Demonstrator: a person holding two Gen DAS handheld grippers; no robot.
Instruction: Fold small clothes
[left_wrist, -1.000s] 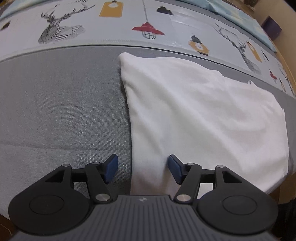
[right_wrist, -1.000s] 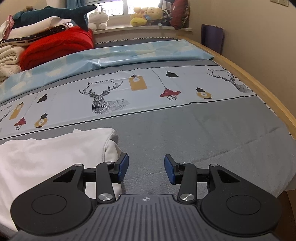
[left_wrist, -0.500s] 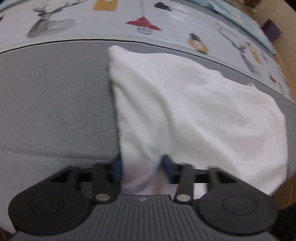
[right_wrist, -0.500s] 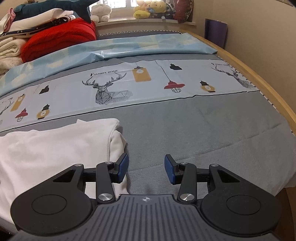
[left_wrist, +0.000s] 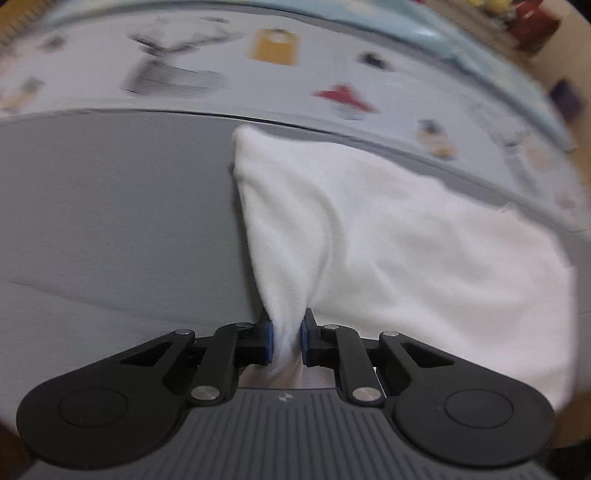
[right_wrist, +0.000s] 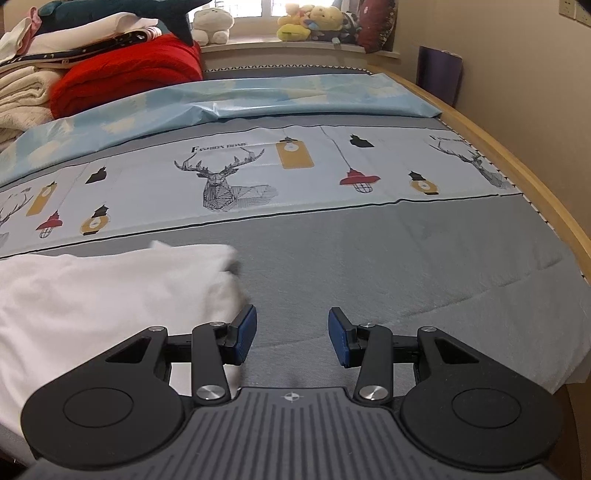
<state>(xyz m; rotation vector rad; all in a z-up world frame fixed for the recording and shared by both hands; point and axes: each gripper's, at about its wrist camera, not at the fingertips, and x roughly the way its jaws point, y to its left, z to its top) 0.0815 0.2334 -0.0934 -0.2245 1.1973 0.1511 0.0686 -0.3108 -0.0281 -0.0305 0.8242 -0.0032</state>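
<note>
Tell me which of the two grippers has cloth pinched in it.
The left gripper: its blue pads have just closed on a bunched edge of the white garment. The right gripper stands open over bare grey sheet.

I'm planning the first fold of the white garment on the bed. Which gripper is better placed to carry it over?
Left. The left gripper has just closed its jaws on the near edge of the white cotton garment, already bunched between them. The right gripper is open over the bare grey bedsheet.

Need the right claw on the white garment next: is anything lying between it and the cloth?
Nothing visible. The right claw hangs open over bare grey bedsheet, and the white garment lies just beside its left finger.
</note>
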